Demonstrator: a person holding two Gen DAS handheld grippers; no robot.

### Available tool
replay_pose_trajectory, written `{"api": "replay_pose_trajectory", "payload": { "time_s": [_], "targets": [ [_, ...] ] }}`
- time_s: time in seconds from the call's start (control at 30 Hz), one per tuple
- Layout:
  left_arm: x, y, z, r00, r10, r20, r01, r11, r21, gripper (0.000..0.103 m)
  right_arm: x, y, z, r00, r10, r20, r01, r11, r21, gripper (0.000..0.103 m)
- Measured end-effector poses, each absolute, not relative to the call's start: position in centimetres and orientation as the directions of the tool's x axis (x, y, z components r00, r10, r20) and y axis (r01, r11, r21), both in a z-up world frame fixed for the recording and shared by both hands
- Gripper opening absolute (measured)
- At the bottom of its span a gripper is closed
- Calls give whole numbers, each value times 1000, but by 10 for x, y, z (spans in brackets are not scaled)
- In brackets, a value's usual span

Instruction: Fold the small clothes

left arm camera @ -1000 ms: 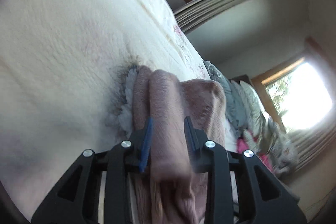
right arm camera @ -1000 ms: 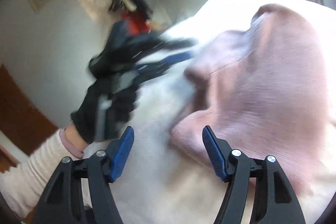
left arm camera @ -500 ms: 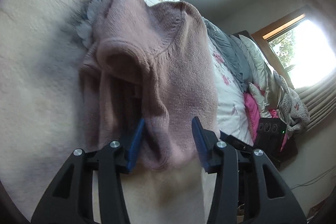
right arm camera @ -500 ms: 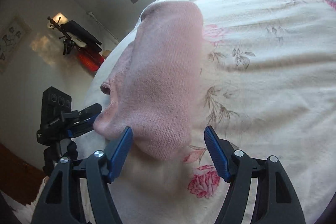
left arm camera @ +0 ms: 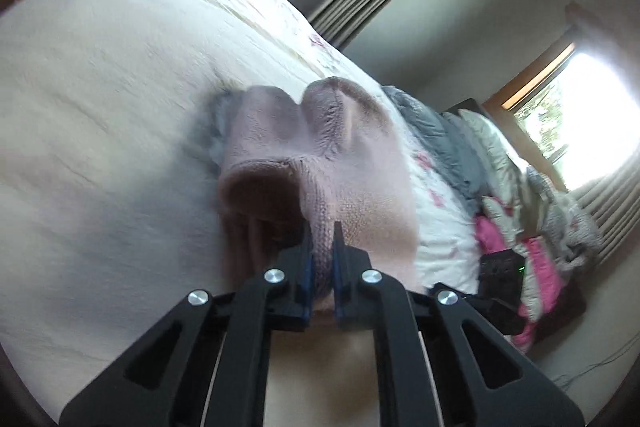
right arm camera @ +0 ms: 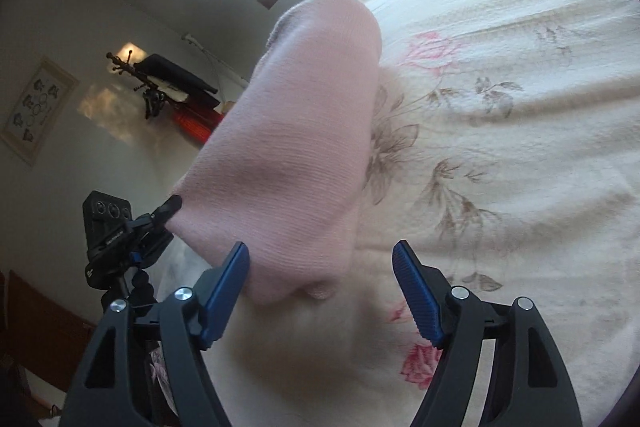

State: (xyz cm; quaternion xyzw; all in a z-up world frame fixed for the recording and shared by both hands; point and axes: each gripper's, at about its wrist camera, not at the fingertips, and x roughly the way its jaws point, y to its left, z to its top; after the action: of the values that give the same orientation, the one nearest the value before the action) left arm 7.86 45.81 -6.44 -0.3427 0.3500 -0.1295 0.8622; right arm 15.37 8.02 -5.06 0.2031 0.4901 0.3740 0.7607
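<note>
One pink knit (left arm camera: 320, 163) pinched in left gripper (left arm camera: 321, 255).

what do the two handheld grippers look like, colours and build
Both match. The left gripper and right gripper have matte black plastic linkage arms with triangular cutouts, silver round screw heads at the pivots, and flat blue ribbed pads on the fingers. No cables or sleeves show.

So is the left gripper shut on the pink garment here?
Shut on it: the left gripper has its jaws nearly together, pinching a fold of the pink garment.
</note>
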Motion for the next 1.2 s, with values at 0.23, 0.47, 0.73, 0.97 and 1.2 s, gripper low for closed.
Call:
{"api": "replay_pose_trajectory", "payload": {
  "time_s": [0.23, 0.47, 0.73, 0.97, 1.2],
  "targets": [
    [98, 435, -107, 665, -453, -594, -43, 771, -636, 6, 163, 114, -78, 159, 740, -653, -364, 659, 658, 51],
    [109, 428, -118, 641, -462, -613, -38, 778, -626, 9, 165, 104, -99, 132, 739, -661, -340, 660, 670, 42],
    [90, 456, -95, 685, -485, -543, -50, 713, -700, 32, 158, 108, -60, 239, 619, -748, -450, 754, 480, 63],
    [150, 473, -71, 727, -395, -562, -104, 745, -659, 50, 168, 107, -41, 291, 585, -757, -478, 774, 414, 75],
    [209, 472, -89, 664, -437, -607, -169, 703, -691, 43, 172, 125, -51, 266, 593, -760, -487, 763, 425, 75]
  ]
}}
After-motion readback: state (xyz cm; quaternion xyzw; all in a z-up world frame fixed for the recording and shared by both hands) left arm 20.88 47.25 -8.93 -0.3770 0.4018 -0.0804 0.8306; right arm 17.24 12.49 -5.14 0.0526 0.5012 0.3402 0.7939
